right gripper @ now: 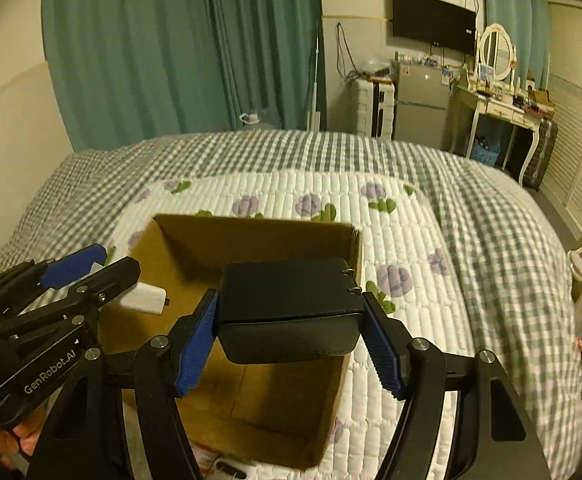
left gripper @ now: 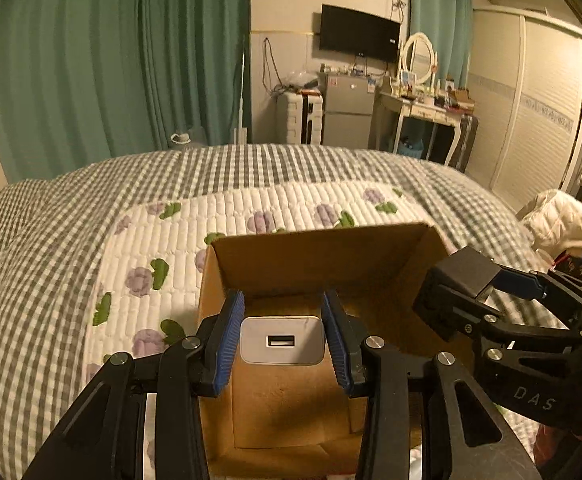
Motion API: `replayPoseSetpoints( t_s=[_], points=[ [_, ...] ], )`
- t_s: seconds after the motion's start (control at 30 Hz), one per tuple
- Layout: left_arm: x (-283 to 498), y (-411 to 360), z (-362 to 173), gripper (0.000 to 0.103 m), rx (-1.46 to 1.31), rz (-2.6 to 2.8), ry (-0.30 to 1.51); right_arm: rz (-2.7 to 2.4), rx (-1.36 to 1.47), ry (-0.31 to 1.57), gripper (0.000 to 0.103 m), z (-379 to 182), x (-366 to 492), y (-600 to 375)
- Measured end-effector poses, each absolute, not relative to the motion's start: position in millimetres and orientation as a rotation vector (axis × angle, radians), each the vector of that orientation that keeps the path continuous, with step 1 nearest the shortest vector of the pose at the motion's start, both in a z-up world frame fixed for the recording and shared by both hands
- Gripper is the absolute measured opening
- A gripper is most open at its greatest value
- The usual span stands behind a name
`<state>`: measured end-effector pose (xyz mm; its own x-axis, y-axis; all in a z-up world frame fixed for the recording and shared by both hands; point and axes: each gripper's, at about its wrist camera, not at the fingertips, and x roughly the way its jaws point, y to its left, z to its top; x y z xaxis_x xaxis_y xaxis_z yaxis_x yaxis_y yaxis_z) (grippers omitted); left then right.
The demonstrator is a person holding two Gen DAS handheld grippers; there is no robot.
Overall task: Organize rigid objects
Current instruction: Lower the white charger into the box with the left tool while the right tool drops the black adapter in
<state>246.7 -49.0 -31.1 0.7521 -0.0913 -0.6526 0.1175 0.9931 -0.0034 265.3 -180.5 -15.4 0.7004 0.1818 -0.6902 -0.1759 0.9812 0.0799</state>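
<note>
An open cardboard box (left gripper: 323, 248) sits on the bed; it also shows in the right wrist view (right gripper: 251, 240). My left gripper (left gripper: 283, 338) is shut on a white USB charger (left gripper: 283, 340) and holds it over the box, above its floor. The same charger shows in the right wrist view (right gripper: 143, 298), held by the left gripper (right gripper: 91, 276). My right gripper (right gripper: 291, 332) is shut on a black power adapter (right gripper: 291, 304) above the box's right side. In the left wrist view the right gripper (left gripper: 487, 280) holds that adapter (left gripper: 467, 270) at the box's right wall.
The box rests on a white quilted mat with purple flowers (right gripper: 391, 220) over a grey checked blanket (right gripper: 491, 220). White clothing (left gripper: 563, 216) lies at the bed's right edge. Green curtains (left gripper: 111, 60), a fridge (left gripper: 349, 112) and a dressing table (left gripper: 423, 108) stand beyond.
</note>
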Motion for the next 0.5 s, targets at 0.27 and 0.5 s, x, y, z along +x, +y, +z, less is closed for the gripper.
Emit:
replayPoseSetpoints(
  t_s=[0.27, 0.5],
  points=[
    [254, -50, -48, 0.041, 0.067, -0.107, 0.739, 0.243, 0.045, 0.797, 0.068, -46, 279, -180],
    [242, -49, -35, 0.057, 0.055, -0.115, 0.728, 0.228, 0.125, 0.757, 0.081, -29, 274, -192]
  ],
)
